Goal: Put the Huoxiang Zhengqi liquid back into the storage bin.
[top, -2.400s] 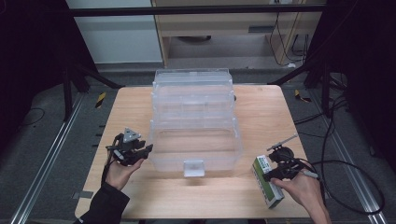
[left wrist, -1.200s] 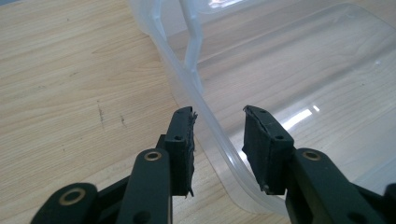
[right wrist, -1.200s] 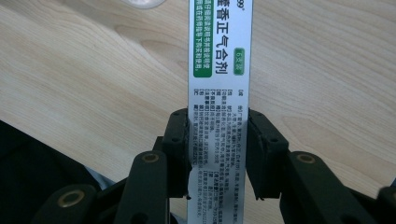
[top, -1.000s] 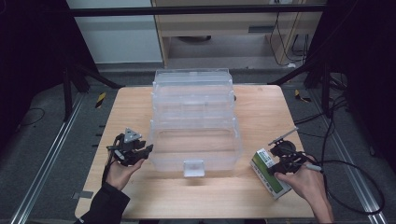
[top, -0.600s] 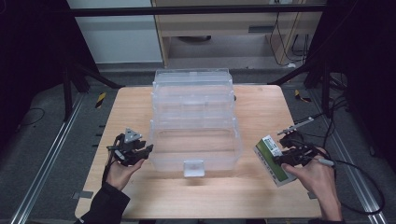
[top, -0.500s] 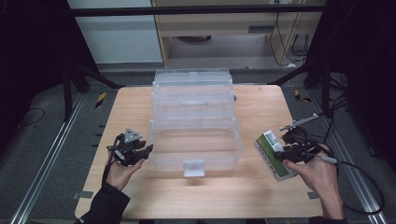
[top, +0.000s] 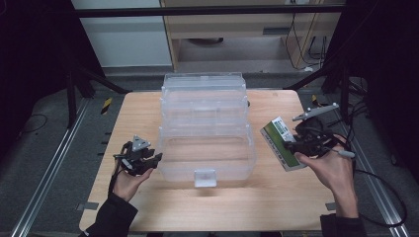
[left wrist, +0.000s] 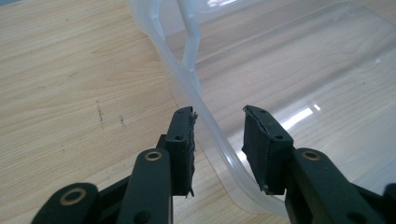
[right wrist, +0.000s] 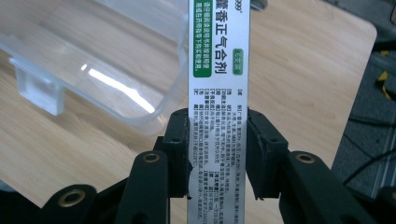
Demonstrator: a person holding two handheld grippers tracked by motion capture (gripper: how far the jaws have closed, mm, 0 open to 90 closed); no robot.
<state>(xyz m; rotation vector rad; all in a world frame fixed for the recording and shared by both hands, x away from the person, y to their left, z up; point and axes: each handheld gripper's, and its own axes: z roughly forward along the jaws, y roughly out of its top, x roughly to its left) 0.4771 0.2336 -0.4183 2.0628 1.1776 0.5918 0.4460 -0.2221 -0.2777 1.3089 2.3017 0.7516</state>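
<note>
While we look down on the wooden table (top: 148, 113), we see the biggest thing on it first: a clear plastic storage box (top: 205, 128) standing open in the middle, its lid raised behind it and a small latch tab at its near wall. To the right of that box, well clear of the tabletop, we find the green-and-white medicine carton (top: 282, 143), a long flat pack that hangs tilted just beside the box's right wall without touching it. Our right gripper (top: 302, 146) is clamped on the carton: in the right gripper view both black pads press flat against the carton's (right wrist: 217, 93) narrow sides near its lower end, and the printed face runs up and away from the jaws, past the curved corner of the box (right wrist: 116, 70). Our left gripper (top: 143, 160) sits at the box's left near corner; in the left gripper view its jaws stand apart, straddling the rim of the box (left wrist: 210, 126), with neither pad pressing on it.
</note>
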